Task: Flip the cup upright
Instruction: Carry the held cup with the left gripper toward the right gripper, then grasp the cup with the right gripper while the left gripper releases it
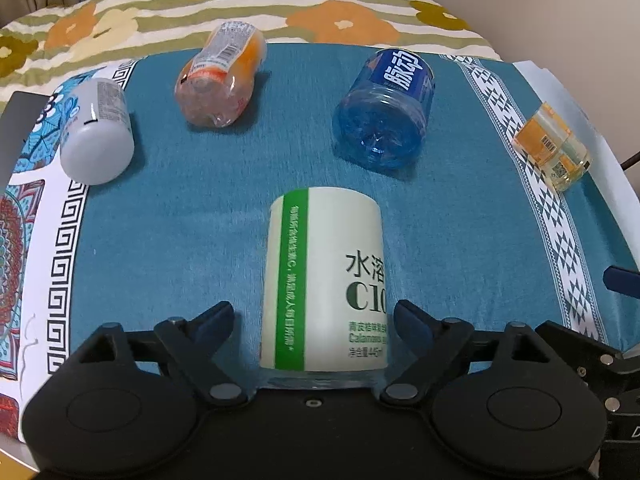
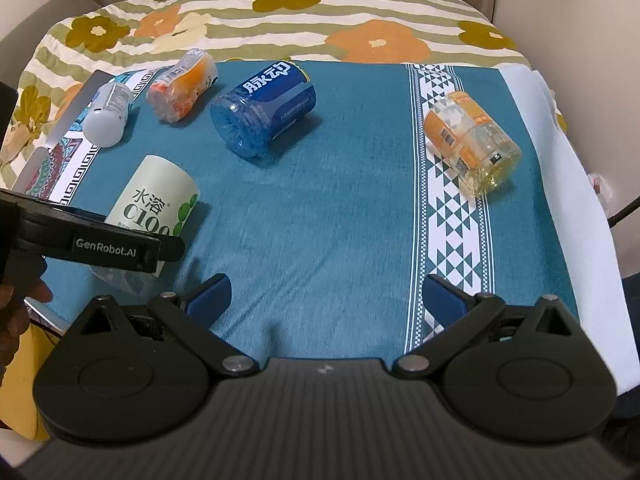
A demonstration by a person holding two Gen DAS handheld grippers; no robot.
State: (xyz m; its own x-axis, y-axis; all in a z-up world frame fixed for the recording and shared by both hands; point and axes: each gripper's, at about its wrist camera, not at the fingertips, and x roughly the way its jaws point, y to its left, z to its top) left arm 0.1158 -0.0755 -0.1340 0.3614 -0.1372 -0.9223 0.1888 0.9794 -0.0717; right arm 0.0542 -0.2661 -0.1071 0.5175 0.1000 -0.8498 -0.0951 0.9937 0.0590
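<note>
Several cut-bottle cups lie on their sides on a teal cloth (image 1: 180,208). A pale green and white cup (image 1: 324,280) lies lengthwise between the open fingers of my left gripper (image 1: 314,312); neither pad clearly touches it. It also shows in the right wrist view (image 2: 154,200), partly behind the left gripper's body (image 2: 100,240). My right gripper (image 2: 326,294) is open and empty over bare cloth. A blue cup (image 1: 386,108) (image 2: 262,112), an orange cup (image 1: 220,80) (image 2: 182,86), a grey-white cup (image 1: 98,136) (image 2: 108,114) and a yellow-orange cup (image 1: 554,148) (image 2: 472,144) also lie tipped.
The cloth lies on a bed with a flowered, striped quilt (image 2: 280,24). A patterned mat (image 1: 28,248) lies at the left edge, with a grey flat object (image 1: 16,128) beside it. A white sheet (image 2: 568,184) borders the cloth at the right.
</note>
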